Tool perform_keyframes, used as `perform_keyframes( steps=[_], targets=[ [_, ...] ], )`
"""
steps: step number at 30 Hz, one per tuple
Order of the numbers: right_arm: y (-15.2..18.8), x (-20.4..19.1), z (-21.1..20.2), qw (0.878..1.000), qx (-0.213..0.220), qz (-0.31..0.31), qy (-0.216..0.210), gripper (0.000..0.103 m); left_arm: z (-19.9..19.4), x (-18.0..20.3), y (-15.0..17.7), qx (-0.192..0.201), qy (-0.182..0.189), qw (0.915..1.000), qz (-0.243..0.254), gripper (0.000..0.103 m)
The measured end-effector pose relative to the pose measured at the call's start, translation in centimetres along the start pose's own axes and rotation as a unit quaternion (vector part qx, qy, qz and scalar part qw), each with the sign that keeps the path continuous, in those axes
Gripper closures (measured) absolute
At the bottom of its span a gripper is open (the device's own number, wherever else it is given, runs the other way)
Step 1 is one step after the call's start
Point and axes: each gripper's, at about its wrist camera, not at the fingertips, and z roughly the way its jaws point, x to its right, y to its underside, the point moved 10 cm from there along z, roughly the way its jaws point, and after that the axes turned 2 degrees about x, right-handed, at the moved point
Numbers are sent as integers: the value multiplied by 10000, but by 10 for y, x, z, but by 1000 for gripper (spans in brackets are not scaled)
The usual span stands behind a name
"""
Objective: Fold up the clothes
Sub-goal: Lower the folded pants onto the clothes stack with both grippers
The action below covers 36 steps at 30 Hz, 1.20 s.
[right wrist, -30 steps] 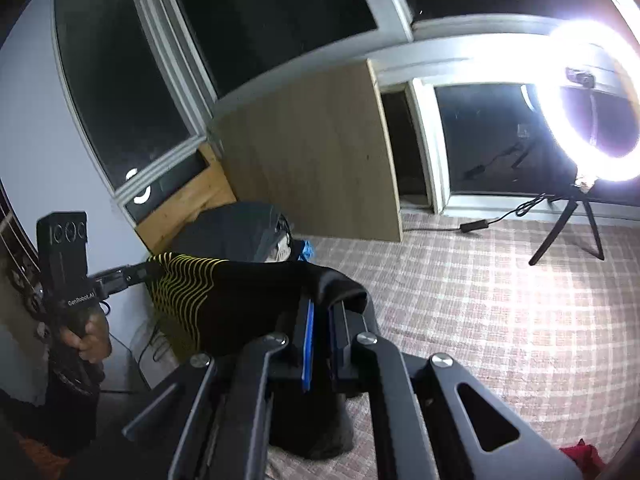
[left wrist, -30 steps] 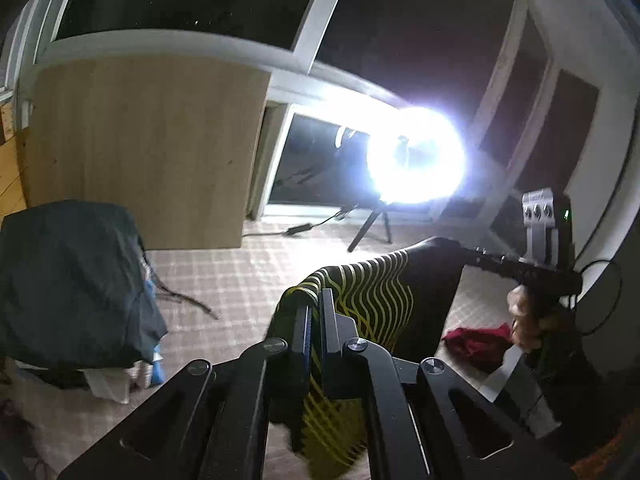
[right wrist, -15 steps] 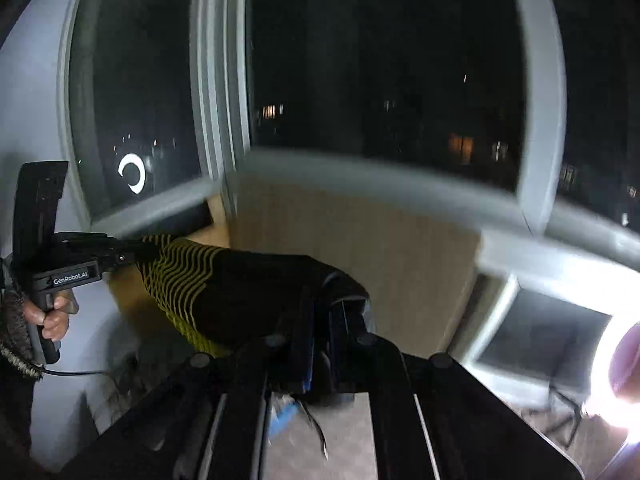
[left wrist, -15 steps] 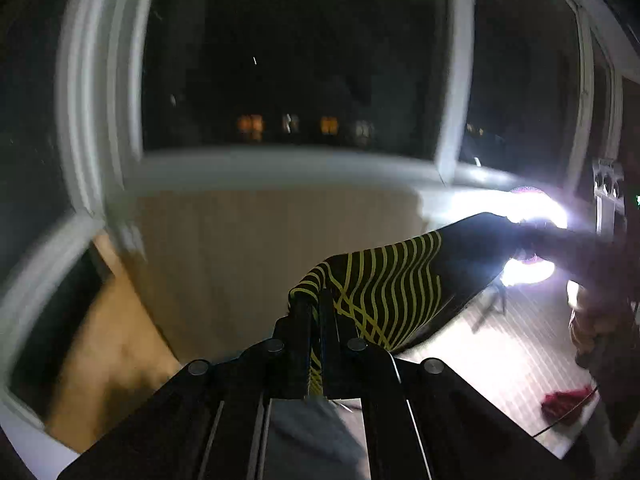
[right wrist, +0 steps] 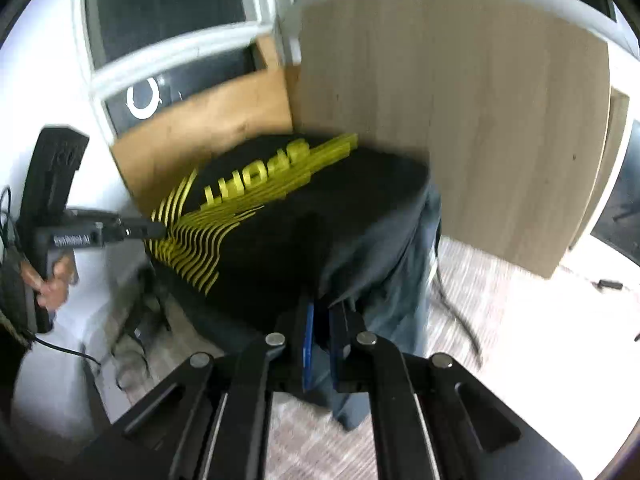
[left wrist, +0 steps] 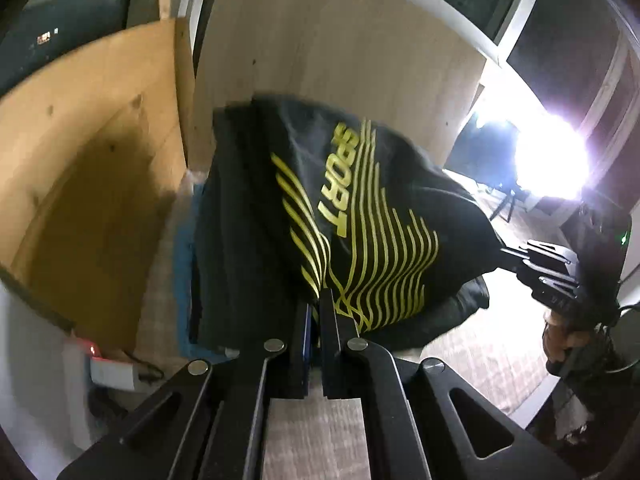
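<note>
Pale wooden panels (left wrist: 340, 40) are leaning against dark window frames behind a pinkish checked floor (right wrist: 500, 300), and a ring light (left wrist: 552, 160) is glaring at the right of the left wrist view. You are holding a black shirt (left wrist: 360, 220) with yellow wavy stripes and the word SPORT spread between both tools, above a heap covered in dark cloth (right wrist: 400, 280). Your left gripper (left wrist: 316, 308) is pinching the striped edge, its jaws closed tight on the fabric. Your right gripper (right wrist: 320, 312) is clamping the plain black edge, jaws narrowed onto the cloth. In the right wrist view, your left tool is meeting the shirt at its far striped corner, with your left hand (right wrist: 52, 280) wrapping the handle. A red-lit power strip (left wrist: 108, 368) is lying on the floor at the left.
</note>
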Motion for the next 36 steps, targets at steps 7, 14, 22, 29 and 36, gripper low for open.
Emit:
perform_keyframes(
  steps=[7,14,22,29,36],
  targets=[
    [-1,12,0,9995,-95,225,198,96,-5,2,-2,-34,150,9996,253,100],
    [32,12,-15,9965,-742,290,252,75,-20,5,17,-152,86,9996,226,94],
    [7,29,-75,9976,-260,632,116,68,-59,4,14,14,-464,9983,362,92],
    [-59,41,-43,9987,199,325,349,68,-28,44,-58,229,-520,9930,1035,88],
    [-24,44,47,9962,-494,482,535,68,57,-6,-60,-423,-956,9899,962,95]
  ],
)
